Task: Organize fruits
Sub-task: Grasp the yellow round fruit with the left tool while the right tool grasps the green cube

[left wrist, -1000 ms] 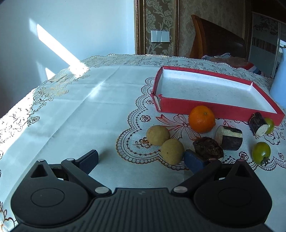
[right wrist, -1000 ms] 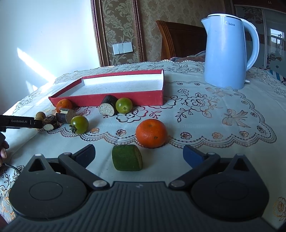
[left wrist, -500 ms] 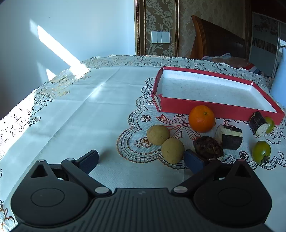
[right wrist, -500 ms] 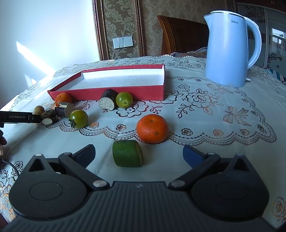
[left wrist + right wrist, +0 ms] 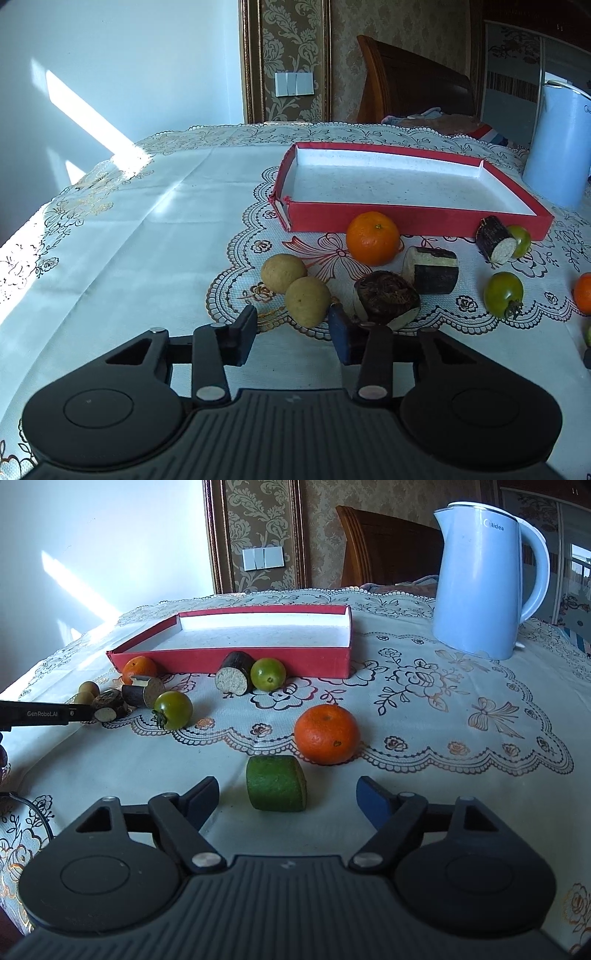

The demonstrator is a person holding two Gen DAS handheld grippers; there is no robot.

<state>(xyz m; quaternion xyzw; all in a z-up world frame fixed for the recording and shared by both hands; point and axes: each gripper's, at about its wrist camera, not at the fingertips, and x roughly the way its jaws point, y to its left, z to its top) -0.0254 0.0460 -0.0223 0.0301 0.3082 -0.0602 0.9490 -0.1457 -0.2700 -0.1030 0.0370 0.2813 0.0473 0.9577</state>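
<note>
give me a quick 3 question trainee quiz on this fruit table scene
1. True or false: the red tray holds no fruit.
2. What lies nearest ahead of the right gripper? A) green cut piece B) kettle C) green tomato
3. How many oranges show in the right wrist view?

Key: 1 true. 2 A. 3 two: one in the open, one by the tray's corner.

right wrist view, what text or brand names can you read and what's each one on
"Midea" on the blue kettle, near its top.
"GenRobot.AI" on the side of the left hand-held gripper, at the picture's left edge; a small mark after it is too small to read.
No other text.
</note>
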